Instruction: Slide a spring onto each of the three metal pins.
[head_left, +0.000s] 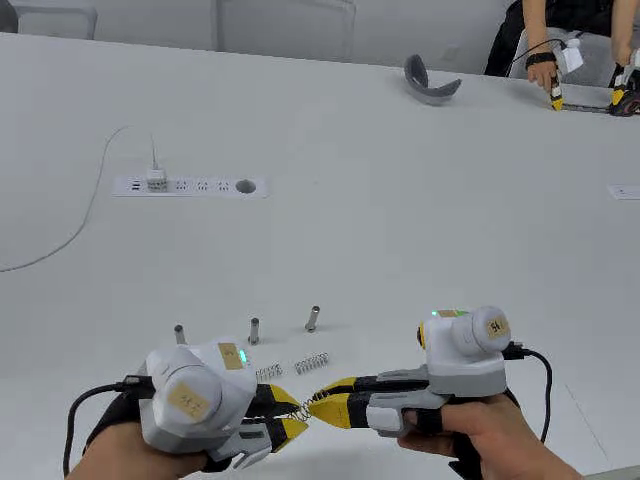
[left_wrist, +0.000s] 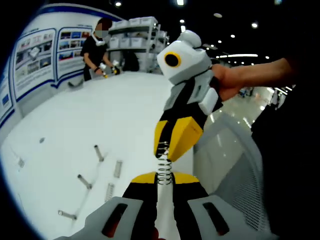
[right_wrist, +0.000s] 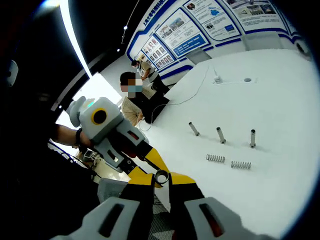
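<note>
So, step in hand: looks like a hand-to-hand re-grip of one spring (head_left: 304, 405) before it goes on a pin. None of the three is loaded yet.
Left gripper (head_left: 289, 413): jaws closed down on one end of the spring. In its own view the coil sticks out from between the yellow tips.
Right gripper (head_left: 323, 399): jaws nipped on the other end. Its own view shows the coil end-on, as a little ring between the tips. Which gripper has the firmer hold is hard to call.
Where the spring is: up off the table (head_left: 400, 230), bridging the two grippers, on the person's side of the pins.
Pins (head_left: 254, 330): three standing in a row, all bare.
Spare springs (head_left: 312, 362): two lying flat just in front of the pins, between them and the grippers.
How to do it well: probably one gripper should end up holding the spring near one end, with the open bore clear of the jaws, and then the other lets go. The pinch should be light, since a soft coil can bend or ping away. The person should line the bore over the pin top before lowering, and release only once a few coils are on.
Watch out: the spares sit close by, so a low sweep could roll them.
</note>
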